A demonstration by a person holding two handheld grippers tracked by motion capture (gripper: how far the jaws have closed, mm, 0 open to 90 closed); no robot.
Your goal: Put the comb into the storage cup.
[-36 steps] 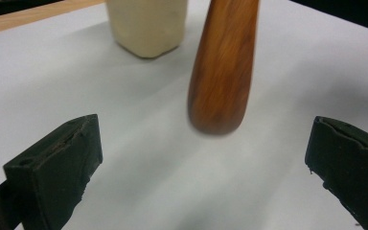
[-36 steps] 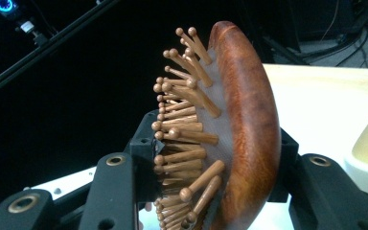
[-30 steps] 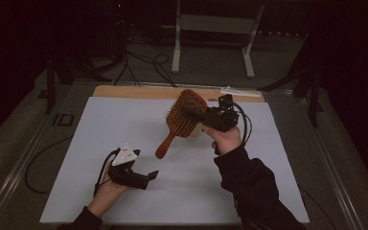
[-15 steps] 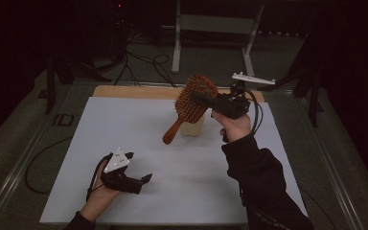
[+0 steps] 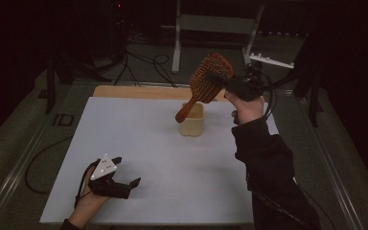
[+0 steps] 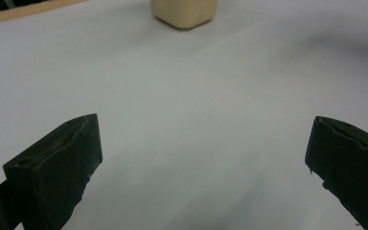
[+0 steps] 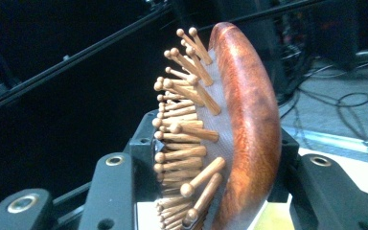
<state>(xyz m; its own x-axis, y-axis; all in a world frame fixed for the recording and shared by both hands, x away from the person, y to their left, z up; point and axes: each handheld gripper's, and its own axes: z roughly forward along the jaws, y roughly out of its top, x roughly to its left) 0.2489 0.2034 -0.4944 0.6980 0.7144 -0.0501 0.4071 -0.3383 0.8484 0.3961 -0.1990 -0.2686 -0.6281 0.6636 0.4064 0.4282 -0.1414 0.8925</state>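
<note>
A wooden paddle hairbrush (image 5: 206, 81) with wooden pins hangs in the air over the far middle of the white table (image 5: 172, 153). My right gripper (image 5: 227, 82) is shut on its head, and the handle slants down toward a small cream container (image 5: 192, 120). In the right gripper view the brush head (image 7: 230, 129) stands edge-on between the black jaws, pins facing left. My left gripper (image 5: 127, 175) rests low near the front left of the table, open, with nothing between its fingers (image 6: 57, 163). The cream container (image 6: 184, 12) lies well ahead of it.
A wooden strip (image 5: 134, 92) runs along the table's far edge. Behind it stand a metal stand (image 5: 211, 28) and cables (image 5: 139, 62) on a dark floor. A cable (image 5: 38, 163) trails off the table's left side.
My right gripper has lifted the hairbrush up and away toward the far right, uncovering the cream container. The left gripper has slid nearer to the front left edge.
</note>
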